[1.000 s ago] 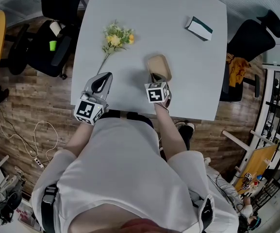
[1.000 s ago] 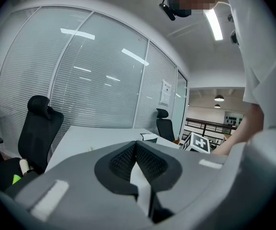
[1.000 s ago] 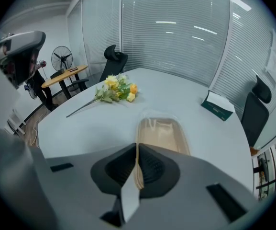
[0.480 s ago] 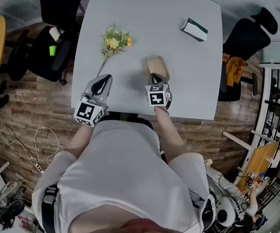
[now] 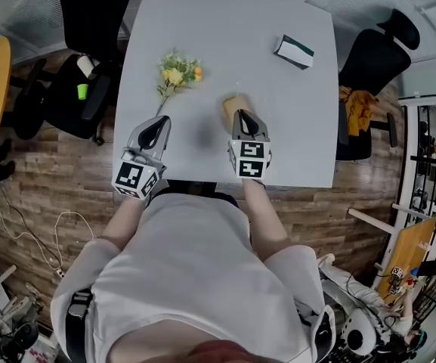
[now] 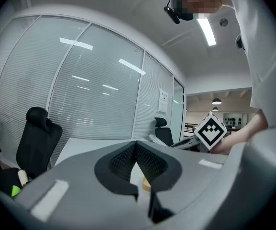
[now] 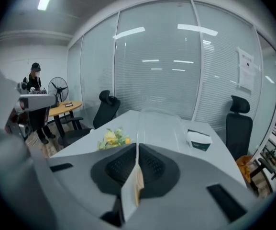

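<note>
Right gripper [image 5: 242,116] clamped on a tan tray [image 5: 233,103] by the table's [image 5: 225,21] near edge; left gripper [image 5: 158,125] closed and empty.

Head view: the tray is over the table's near half, and the right gripper grips its near end. The left gripper hangs at the table's near left edge. Flowers [image 5: 177,75] lie on the table's left side and a box [image 5: 293,51] at its far right, both well apart from the tray, with bare table between. Left gripper view: the jaws of the left gripper [image 6: 136,145] meet with nothing in them, a sliver of tray [image 6: 146,183] shows behind them, and the table [image 6: 90,145] runs open beyond. Right gripper view: the right gripper [image 7: 137,147] pinches the tray's [image 7: 138,183] rim, and its clear lid [image 7: 159,119] reaches out over the table [image 7: 87,145], between the flowers [image 7: 111,138] and the box [image 7: 198,139].
</note>
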Demonstrator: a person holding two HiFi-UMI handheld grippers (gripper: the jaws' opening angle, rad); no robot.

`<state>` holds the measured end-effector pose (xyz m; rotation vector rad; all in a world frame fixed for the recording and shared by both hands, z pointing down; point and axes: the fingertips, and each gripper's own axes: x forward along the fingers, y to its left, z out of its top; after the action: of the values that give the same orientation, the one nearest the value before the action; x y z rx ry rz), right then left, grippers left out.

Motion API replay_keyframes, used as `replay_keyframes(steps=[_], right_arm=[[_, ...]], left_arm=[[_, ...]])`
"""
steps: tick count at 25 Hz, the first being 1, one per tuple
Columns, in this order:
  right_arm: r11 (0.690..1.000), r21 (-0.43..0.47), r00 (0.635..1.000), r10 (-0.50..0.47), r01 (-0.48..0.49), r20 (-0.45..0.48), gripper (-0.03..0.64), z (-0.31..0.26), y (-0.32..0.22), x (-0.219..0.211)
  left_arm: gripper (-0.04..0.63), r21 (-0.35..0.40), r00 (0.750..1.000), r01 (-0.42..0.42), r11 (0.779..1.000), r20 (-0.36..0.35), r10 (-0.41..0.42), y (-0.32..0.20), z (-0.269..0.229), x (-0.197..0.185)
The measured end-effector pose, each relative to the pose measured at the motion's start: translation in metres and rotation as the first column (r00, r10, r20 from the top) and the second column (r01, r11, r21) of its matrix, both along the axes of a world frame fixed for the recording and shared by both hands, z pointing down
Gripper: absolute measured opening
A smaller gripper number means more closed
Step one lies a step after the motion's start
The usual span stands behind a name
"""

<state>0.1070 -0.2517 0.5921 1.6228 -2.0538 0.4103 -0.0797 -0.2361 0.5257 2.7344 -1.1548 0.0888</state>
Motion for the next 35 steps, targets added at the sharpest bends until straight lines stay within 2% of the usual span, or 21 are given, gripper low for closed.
replay_keyframes(steps=[4, 8, 12, 21, 30, 35], right_arm=[[0.991, 0.129, 0.999, 0.030, -0.034, 0.031, 0.021, -0.046, 0.001, 0.003], [0.967, 0.247, 0.997, 0.049, -0.063, 0.063, 0.021, -0.092, 0.005, 0.010], [0.941, 0.329, 0.995, 0.052, -0.076, 0.082, 0.021, -0.124, 0.011, 0.011], [0.905, 0.415, 0.993, 0.053, -0.092, 0.104, 0.021, -0.159, 0.022, 0.012], [0.874, 0.476, 0.991, 0.043, -0.098, 0.125, 0.021, -0.186, 0.031, 0.011], [0.862, 0.502, 0.995, 0.031, -0.076, 0.097, 0.021, -0.195, 0.031, 0.006]], left_arm=[[0.011, 0.055, 1.000, 0.015, 0.998, -0.018, -0.014, -0.005, -0.025, -0.001], [0.011, 0.132, 0.999, 0.031, 0.991, -0.010, -0.030, -0.009, -0.052, 0.000], [0.011, 0.170, 0.999, 0.038, 0.985, -0.026, -0.034, -0.010, -0.070, -0.005], [0.011, 0.257, 0.998, 0.058, 0.965, -0.024, -0.054, -0.012, -0.102, -0.009], [0.011, 0.302, 0.997, 0.064, 0.951, -0.051, -0.051, -0.014, -0.124, -0.002], [0.009, 0.307, 0.997, 0.067, 0.949, -0.059, -0.051, -0.017, -0.130, -0.001]])
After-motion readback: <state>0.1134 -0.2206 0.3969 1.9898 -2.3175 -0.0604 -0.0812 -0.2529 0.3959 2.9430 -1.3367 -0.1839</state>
